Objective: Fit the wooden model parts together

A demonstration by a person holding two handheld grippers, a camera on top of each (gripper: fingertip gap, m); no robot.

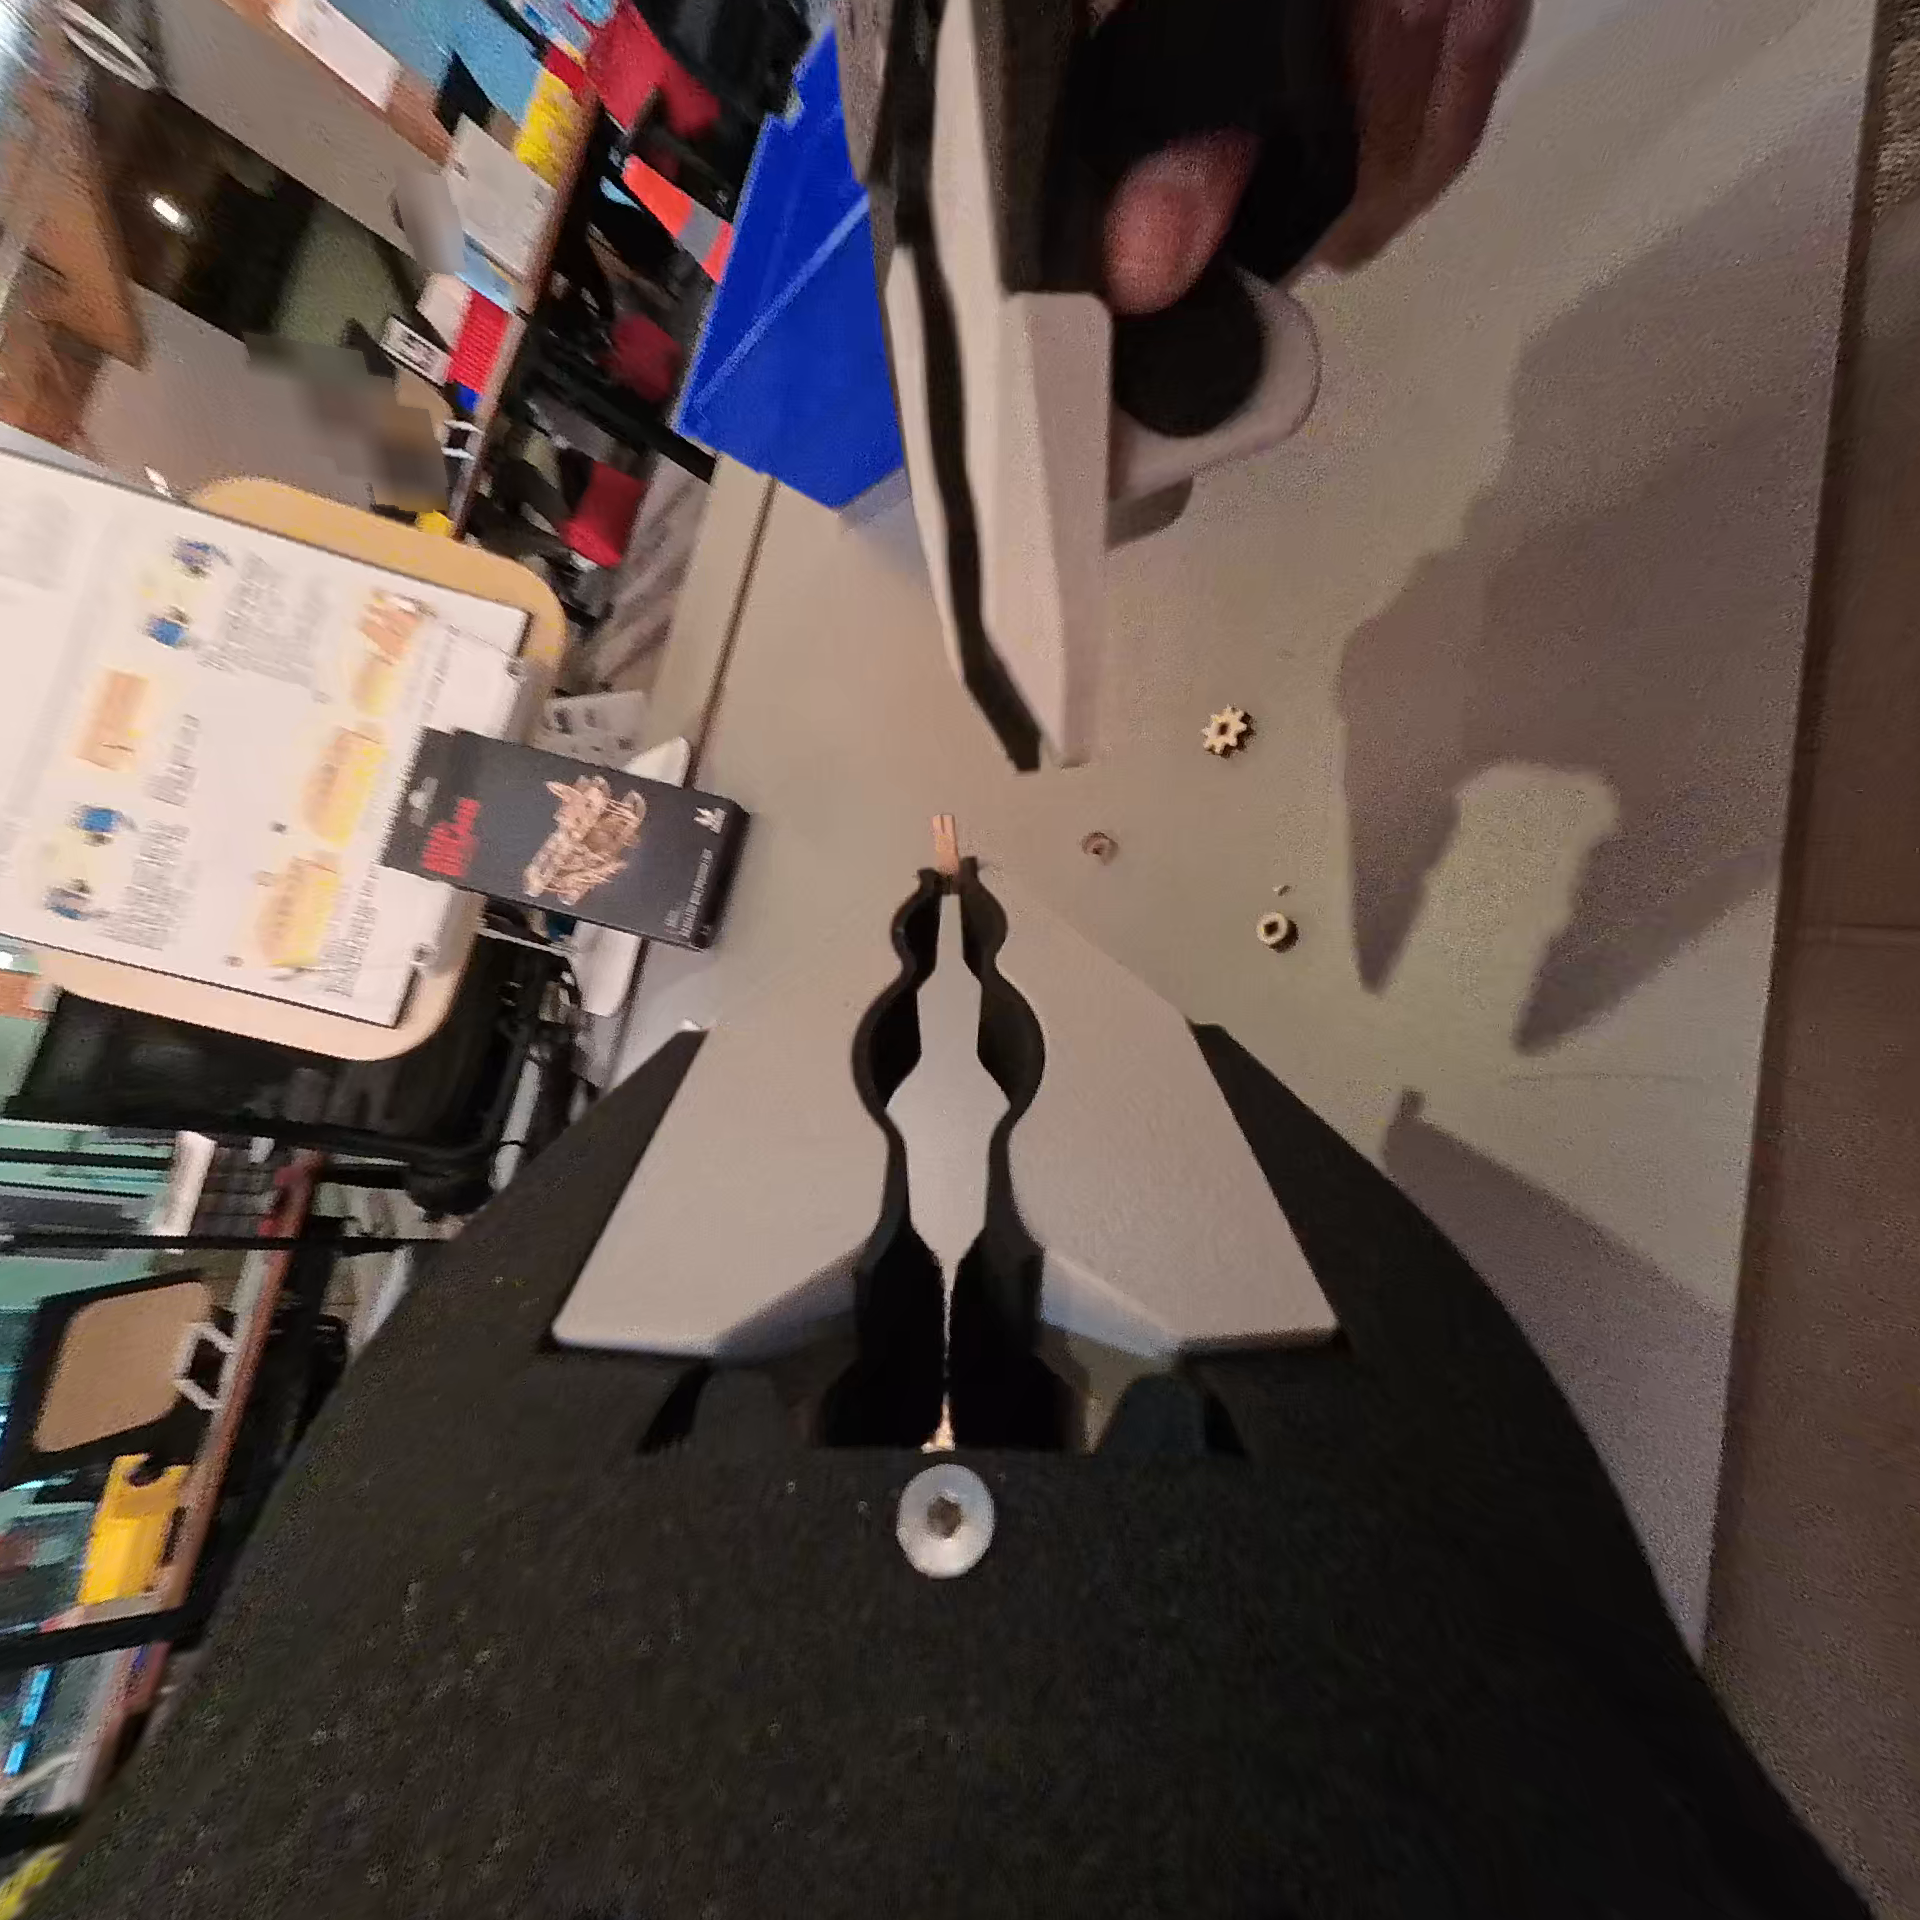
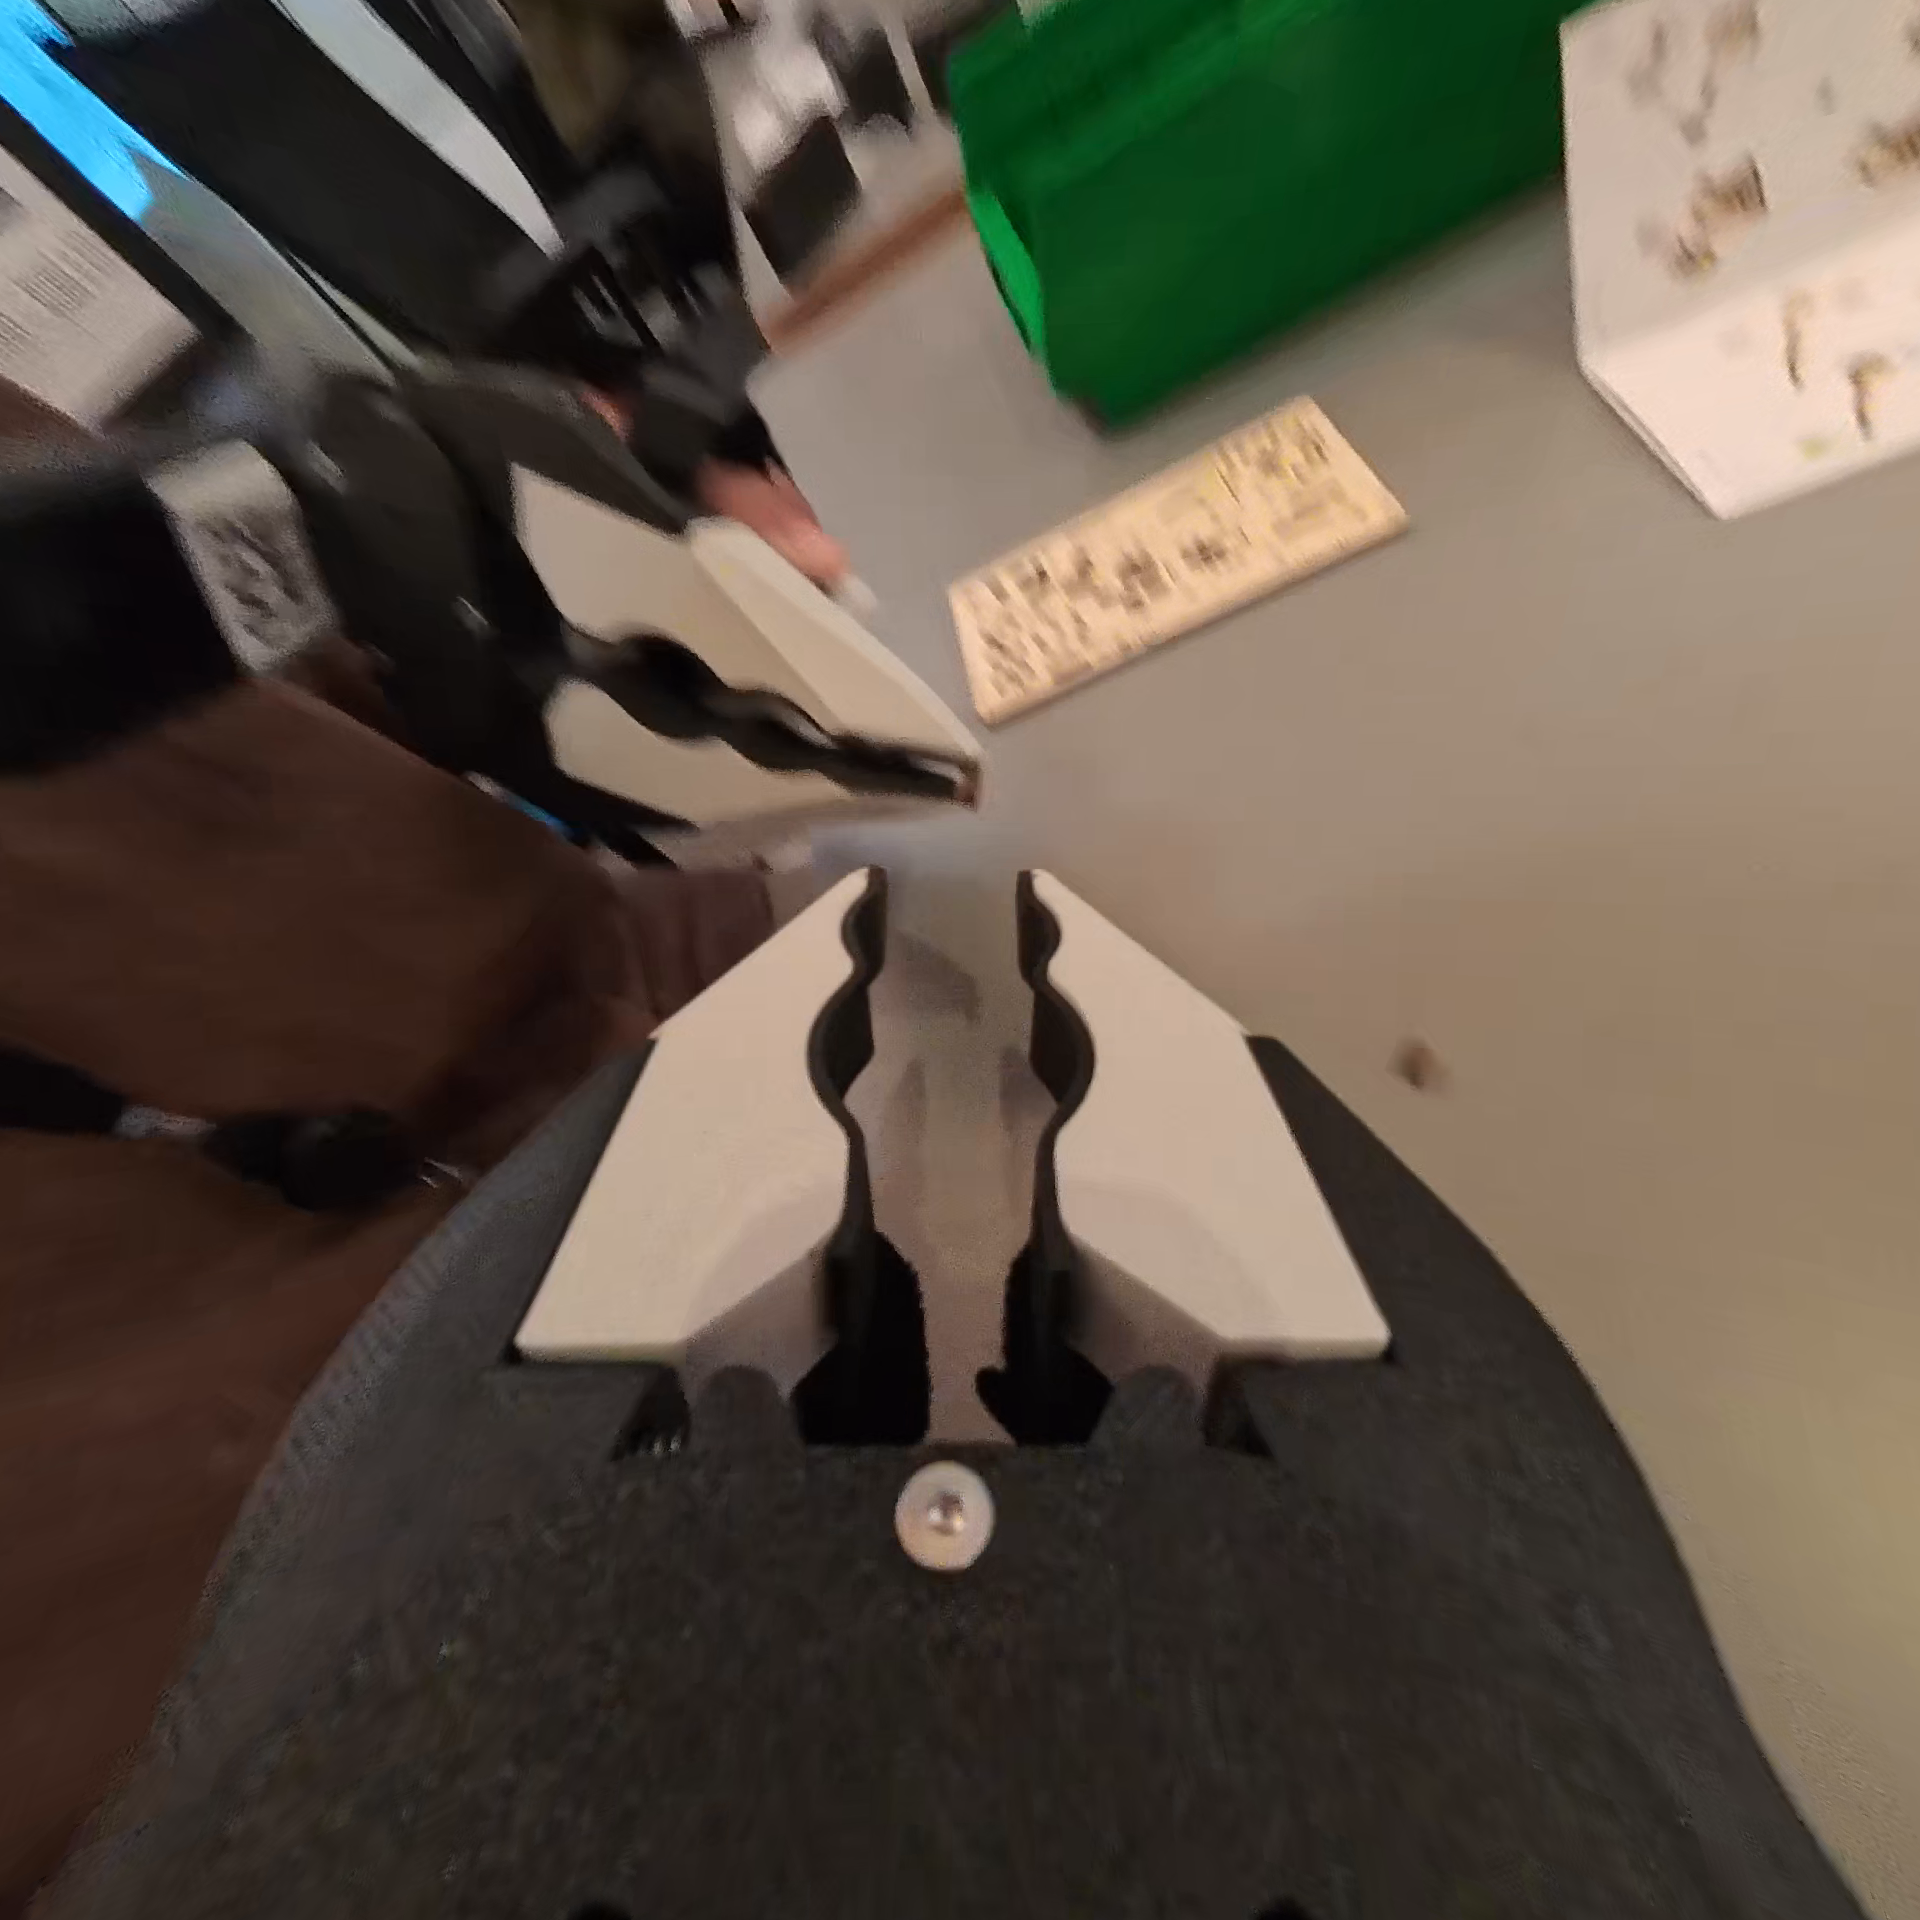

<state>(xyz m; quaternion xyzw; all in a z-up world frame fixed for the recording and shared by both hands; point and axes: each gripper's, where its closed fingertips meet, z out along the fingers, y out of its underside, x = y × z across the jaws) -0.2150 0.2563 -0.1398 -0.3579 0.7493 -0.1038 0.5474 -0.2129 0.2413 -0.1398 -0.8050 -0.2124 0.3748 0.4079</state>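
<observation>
Grey table (image 1: 1558, 1143) below: left tongs (image 1: 948, 878) pinch a pale slotted peg (image 1: 943, 840) at their tips; right tongs (image 2: 951, 883) gape empty; a gear (image 1: 1227, 730) lies just beyond.

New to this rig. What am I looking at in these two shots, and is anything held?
No robot here: a person holds a hand-held gripper in each hand, each with a camera looking along its fingers. In the left wrist view, the left hand-held gripper is shut on a small wooden peg; the right one hangs above it. On the grey table lie a wooden gear and a small wooden ring. In the blurred right wrist view, the right hand-held gripper is open and empty, near a wooden parts sheet and a green bin.
</observation>
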